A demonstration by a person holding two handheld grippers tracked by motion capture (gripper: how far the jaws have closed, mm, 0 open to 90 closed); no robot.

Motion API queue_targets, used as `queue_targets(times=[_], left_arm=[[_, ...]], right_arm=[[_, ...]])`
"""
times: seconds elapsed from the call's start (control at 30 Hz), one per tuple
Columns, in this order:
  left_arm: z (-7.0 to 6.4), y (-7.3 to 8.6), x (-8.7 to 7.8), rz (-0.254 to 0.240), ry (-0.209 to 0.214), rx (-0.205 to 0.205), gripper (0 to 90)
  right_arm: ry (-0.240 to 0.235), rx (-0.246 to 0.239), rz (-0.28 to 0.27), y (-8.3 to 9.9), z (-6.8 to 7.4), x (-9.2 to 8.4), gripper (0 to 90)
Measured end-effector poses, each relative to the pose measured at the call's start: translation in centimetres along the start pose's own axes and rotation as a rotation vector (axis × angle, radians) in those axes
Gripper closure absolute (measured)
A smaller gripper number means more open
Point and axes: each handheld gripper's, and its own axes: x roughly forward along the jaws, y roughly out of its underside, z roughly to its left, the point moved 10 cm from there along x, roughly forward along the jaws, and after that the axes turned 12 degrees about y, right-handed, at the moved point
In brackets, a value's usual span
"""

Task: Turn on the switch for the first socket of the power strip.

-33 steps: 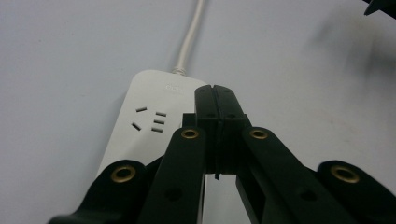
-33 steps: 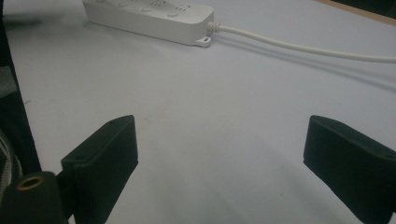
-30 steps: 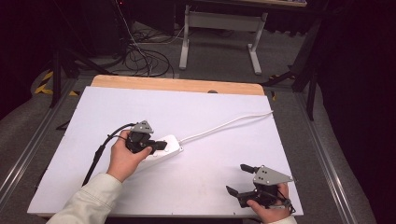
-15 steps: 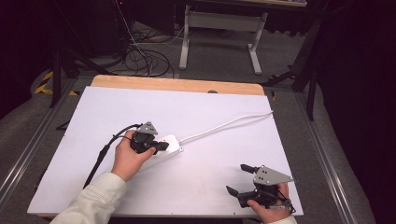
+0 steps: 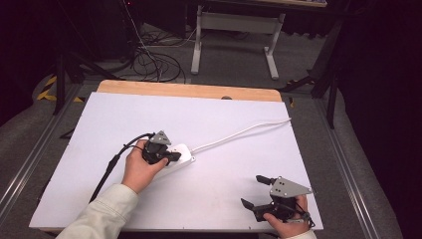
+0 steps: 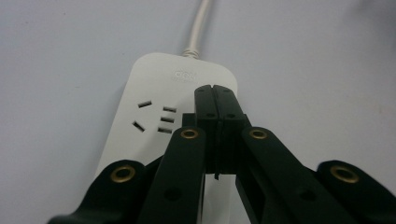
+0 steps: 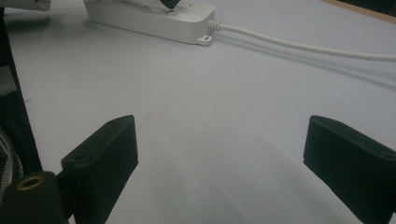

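Note:
A white power strip [image 5: 183,153] lies left of the middle of the white table [image 5: 224,119], and its white cord [image 5: 239,133] runs off toward the far right edge. My left gripper [image 5: 173,157] is shut, its joined tips low over the strip [image 6: 154,116] beside a socket; nothing shows between the jaws [image 6: 215,88]. My right gripper [image 5: 251,190] rests open near the front right corner with bare table between its jaws [image 7: 224,149]. From there the strip [image 7: 154,16] and cord [image 7: 303,46] lie ahead.
A black cable [image 5: 112,167] trails from the left gripper toward the table's front left. A wooden strip [image 5: 189,90] borders the far edge. Beyond it stand a desk frame [image 5: 234,30] and floor cables [image 5: 154,55].
My left gripper has crept a little to the right along the power strip. The right gripper has stayed where it was.

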Motion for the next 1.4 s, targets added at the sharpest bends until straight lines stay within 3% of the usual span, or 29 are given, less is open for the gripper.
queue_targets(times=[1.4], left_arm=[[0.09, 0.23, 0.42, 0.016, -0.031, 0.039, 90.0]], right_arm=[[-0.004, -0.005, -0.002, -0.05, 0.13, -0.13, 10.5]])
